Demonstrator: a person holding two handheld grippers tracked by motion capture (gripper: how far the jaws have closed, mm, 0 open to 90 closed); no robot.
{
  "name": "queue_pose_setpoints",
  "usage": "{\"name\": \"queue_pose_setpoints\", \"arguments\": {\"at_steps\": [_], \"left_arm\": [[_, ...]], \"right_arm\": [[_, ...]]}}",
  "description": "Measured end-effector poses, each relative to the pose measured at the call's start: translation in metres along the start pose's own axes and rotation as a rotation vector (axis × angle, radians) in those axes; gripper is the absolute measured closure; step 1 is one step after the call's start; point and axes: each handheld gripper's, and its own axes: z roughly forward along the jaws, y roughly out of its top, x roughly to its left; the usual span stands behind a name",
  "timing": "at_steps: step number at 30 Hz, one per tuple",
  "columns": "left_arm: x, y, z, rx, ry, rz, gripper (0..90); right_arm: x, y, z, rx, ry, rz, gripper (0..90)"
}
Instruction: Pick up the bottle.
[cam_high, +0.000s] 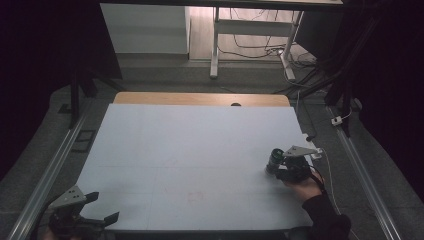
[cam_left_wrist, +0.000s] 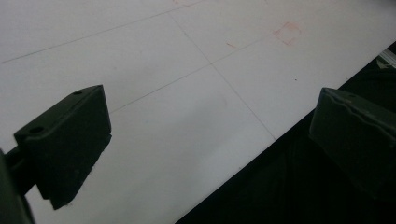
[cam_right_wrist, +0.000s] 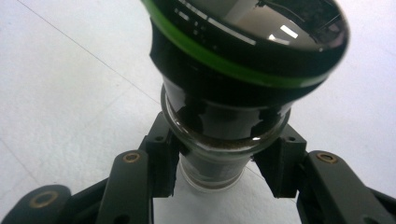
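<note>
The right tongs (cam_right_wrist: 219, 175) squeeze the neck of a small glass jar with a black, green-ringed lid (cam_right_wrist: 243, 51), keeping it steady near the right edge of the pale blue tabletop (cam_high: 190, 145). The left tongs (cam_left_wrist: 210, 154) hang released over the near left corner, gripping nothing.

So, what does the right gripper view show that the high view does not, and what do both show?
Right gripper view alone: the jar up close, with a glass body of dark contents, a black lid with a green ring, and the right gripper pressing its sides.

High view alone: the left gripper, open at the table's near left corner, the wooden far edge and the floor cables.

Both: the jar, the right gripper and the pale table.
</note>
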Motion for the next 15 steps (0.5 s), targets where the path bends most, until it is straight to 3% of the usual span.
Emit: {"name": "queue_pose_setpoints", "arguments": {"at_steps": [15], "left_arm": [[-0.002, 0.000, 0.000, 0.001, 0.010, 0.011, 0.5]], "right_arm": [[0.009, 0.013, -0.012, -0.031, 0.065, -0.004, 53.2]]}}
